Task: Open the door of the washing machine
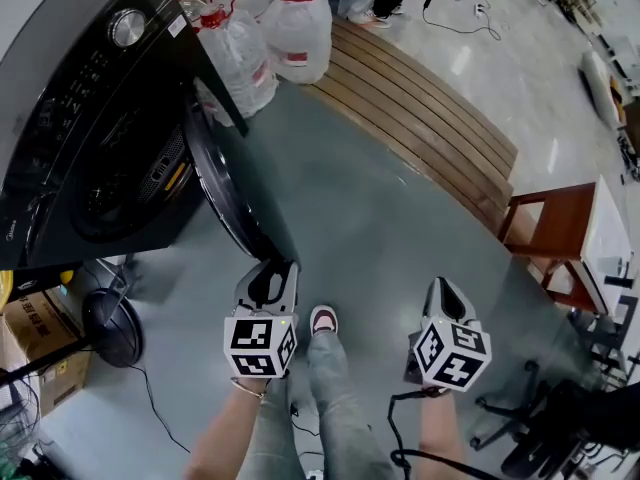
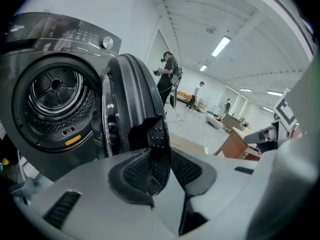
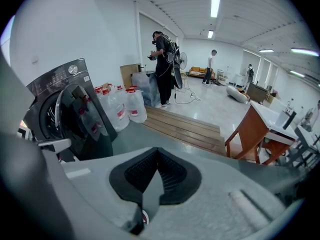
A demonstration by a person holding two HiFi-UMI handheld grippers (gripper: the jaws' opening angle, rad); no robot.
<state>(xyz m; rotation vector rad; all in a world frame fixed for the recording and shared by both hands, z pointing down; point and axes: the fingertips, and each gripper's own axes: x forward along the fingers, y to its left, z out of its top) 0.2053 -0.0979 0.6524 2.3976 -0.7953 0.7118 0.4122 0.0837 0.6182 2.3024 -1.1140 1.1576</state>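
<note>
Over grey floor (image 1: 400, 218), left tongs (image 2: 157, 154) clamp the open door (image 2: 132, 94) of the washing machine (image 2: 50, 99); right tongs (image 3: 157, 159) are closed, empty.

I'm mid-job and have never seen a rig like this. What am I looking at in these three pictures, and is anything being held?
There is no robot arm here: a person carries a two-jaw gripper in each hand. The head view comes from a camera on the person's head, looking steeply down at both grippers, the person's legs and the floor. The other two pictures come from a camera riding on each gripper, looking along its jaws. The left gripper has its jaws closed on the edge of the door of the washing machine. The door stands partly open, so the drum shows. The right gripper is shut and holds nothing; it hangs over the floor. Beside the machine stand water jugs, next to a wooden platform.
</note>
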